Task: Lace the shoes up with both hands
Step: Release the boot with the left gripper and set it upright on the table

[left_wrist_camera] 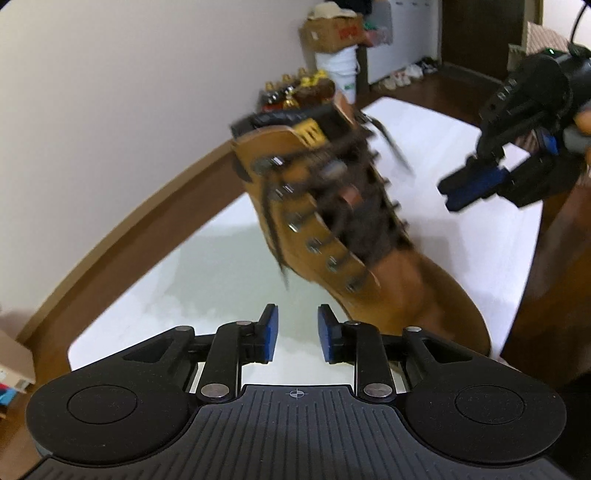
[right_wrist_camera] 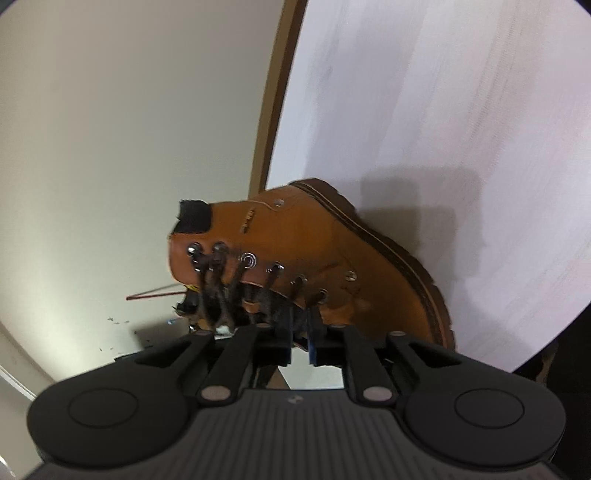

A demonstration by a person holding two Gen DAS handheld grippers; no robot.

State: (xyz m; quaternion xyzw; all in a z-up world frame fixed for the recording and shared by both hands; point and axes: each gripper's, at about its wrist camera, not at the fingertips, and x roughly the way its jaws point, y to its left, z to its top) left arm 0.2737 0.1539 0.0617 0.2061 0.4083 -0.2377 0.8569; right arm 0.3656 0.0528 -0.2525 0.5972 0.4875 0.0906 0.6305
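A tan leather boot [left_wrist_camera: 332,229] with dark brown laces [left_wrist_camera: 343,192] and metal eyelets stands on a white table [left_wrist_camera: 166,295], blurred by motion. My left gripper [left_wrist_camera: 295,332] is open and empty, just in front of the boot's toe side. My right gripper [left_wrist_camera: 469,184] hovers to the right of the boot, holding nothing. In the right wrist view the boot [right_wrist_camera: 314,258] lies close ahead, its laces [right_wrist_camera: 218,288] right above my right gripper [right_wrist_camera: 300,332], whose blue pads stand a narrow gap apart.
The table's wooden edge [left_wrist_camera: 129,229] runs along a cream wall. Cardboard boxes [left_wrist_camera: 332,29], a white bucket [left_wrist_camera: 343,74] and small bottles [left_wrist_camera: 295,92] stand beyond the table's far end. Shoes lie on the floor [left_wrist_camera: 402,77].
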